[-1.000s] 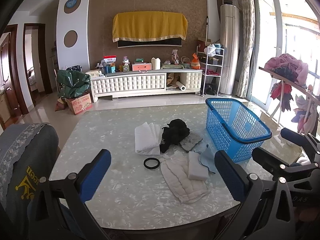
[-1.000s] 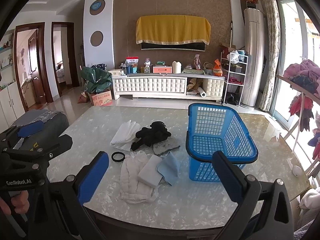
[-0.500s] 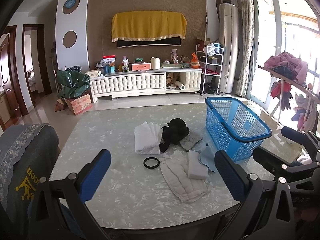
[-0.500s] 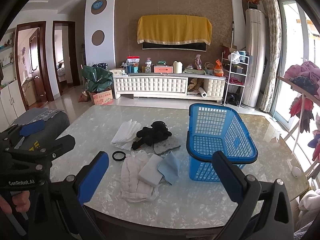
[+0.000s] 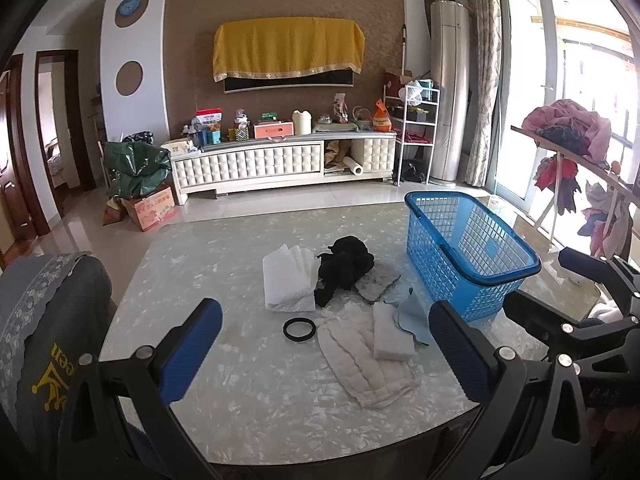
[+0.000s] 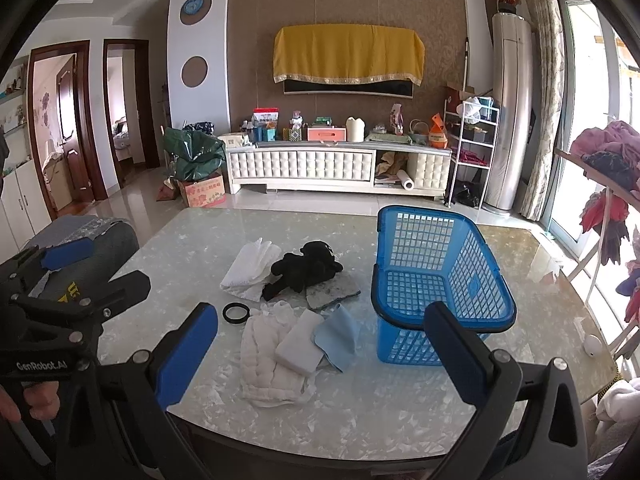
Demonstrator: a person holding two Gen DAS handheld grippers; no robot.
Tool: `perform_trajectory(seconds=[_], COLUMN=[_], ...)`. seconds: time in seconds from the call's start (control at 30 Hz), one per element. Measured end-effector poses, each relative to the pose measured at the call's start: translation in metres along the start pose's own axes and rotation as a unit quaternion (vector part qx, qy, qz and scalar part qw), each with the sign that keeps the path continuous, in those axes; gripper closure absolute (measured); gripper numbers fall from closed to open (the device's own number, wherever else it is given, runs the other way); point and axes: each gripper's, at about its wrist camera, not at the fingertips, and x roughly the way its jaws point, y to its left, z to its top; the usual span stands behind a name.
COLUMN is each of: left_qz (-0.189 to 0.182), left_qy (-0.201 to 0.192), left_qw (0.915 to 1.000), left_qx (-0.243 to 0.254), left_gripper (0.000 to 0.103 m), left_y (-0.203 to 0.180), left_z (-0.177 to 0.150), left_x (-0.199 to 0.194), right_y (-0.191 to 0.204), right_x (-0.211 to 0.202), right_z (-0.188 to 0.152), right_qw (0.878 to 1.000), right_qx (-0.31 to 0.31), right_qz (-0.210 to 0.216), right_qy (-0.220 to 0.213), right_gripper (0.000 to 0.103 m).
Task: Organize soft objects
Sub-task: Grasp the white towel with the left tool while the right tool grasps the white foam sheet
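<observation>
Both claws, left (image 5: 324, 360) and right (image 6: 320, 356), hover spread wide and empty at lower frame; cloths (image 6: 276, 356) lie mid-frame on the counter (image 6: 400, 412) beside the blue basket (image 6: 440, 280), nothing yet gathered, the first pickup apparently ahead

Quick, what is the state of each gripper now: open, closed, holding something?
Left gripper: open, holding nothing, above the table.
Right gripper: open, holding nothing.
</observation>
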Motion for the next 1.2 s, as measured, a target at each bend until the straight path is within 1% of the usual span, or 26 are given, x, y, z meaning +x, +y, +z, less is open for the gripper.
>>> perform_trajectory(seconds=[0.1, 0.27, 0.37, 0.47, 0.53, 0.63, 0.7, 0.77, 0.83, 0.93, 0.97, 1.1, 1.2], left_qz=[-0.011, -0.033, -0.024, -0.024, -0.022, -0.038, -0.045, -0.043, -0.049, -0.059, -0.067, -0.084, -0.087], left_qy=[0.01, 0.046, 0.073, 0.106, 0.129, 0.167, 0.189, 0.202, 0.211, 0.224, 0.23, 0.249, 0.264], left_qw=[0.9999, 0.9982, 0.9961, 0.9915, 0.9883, 0.9816, 0.976, 0.972, 0.9685, 0.9637, 0.9616, 0.9567, 0.9542], left_qx=[0.002, 0.021, 0.044, 0.072, 0.079, 0.085, 0.098, 0.112, 0.123, 0.133, 0.135, 0.126, 0.111], left_gripper=[0.0, 0.0, 0.0, 0.0, 0.0, 0.0, 0.0, 0.0, 0.0, 0.0, 0.0, 0.0, 0.0], left_y=[0.006, 0.028, 0.041, 0.056, 0.067, 0.08, 0.085, 0.089, 0.089, 0.089, 0.089, 0.094, 0.095], left_z=[0.007, 0.022, 0.028, 0.03, 0.029, 0.026, 0.022, 0.02, 0.016, 0.016, 0.017, 0.023, 0.025], left_x=[0.009, 0.032, 0.049, 0.07, 0.086, 0.106, 0.122, 0.135, 0.146, 0.167, 0.175, 0.201, 0.225], right_y=[-0.003, -0.004, 0.0, 0.007, 0.012, 0.023, 0.029, 0.032, 0.032, 0.027, 0.025, 0.011, 0.0], right_x=[0.007, 0.024, 0.038, 0.055, 0.064, 0.083, 0.095, 0.106, 0.118, 0.136, 0.142, 0.163, 0.172], right_z=[0.005, 0.012, 0.017, 0.02, 0.02, 0.018, 0.015, 0.009, 0.004, -0.008, -0.01, -0.023, -0.029], right_qw=[1.0, 0.999, 0.998, 0.995, 0.992, 0.987, 0.983, 0.98, 0.975, 0.967, 0.964, 0.949, 0.939], right_qx=[-0.001, -0.013, -0.024, -0.032, -0.029, -0.04, -0.042, -0.043, -0.035, -0.007, 0.001, 0.059, 0.1], right_qz=[0.001, 0.01, 0.021, 0.041, 0.052, 0.07, 0.074, 0.074, 0.077, 0.08, 0.08, 0.072, 0.057], right_qy=[0.009, 0.04, 0.06, 0.086, 0.109, 0.142, 0.162, 0.182, 0.203, 0.243, 0.253, 0.3, 0.324], right_gripper=[0.0, 0.0, 0.0, 0.0, 0.0, 0.0, 0.0, 0.0, 0.001, 0.008, 0.009, 0.013, 0.014])
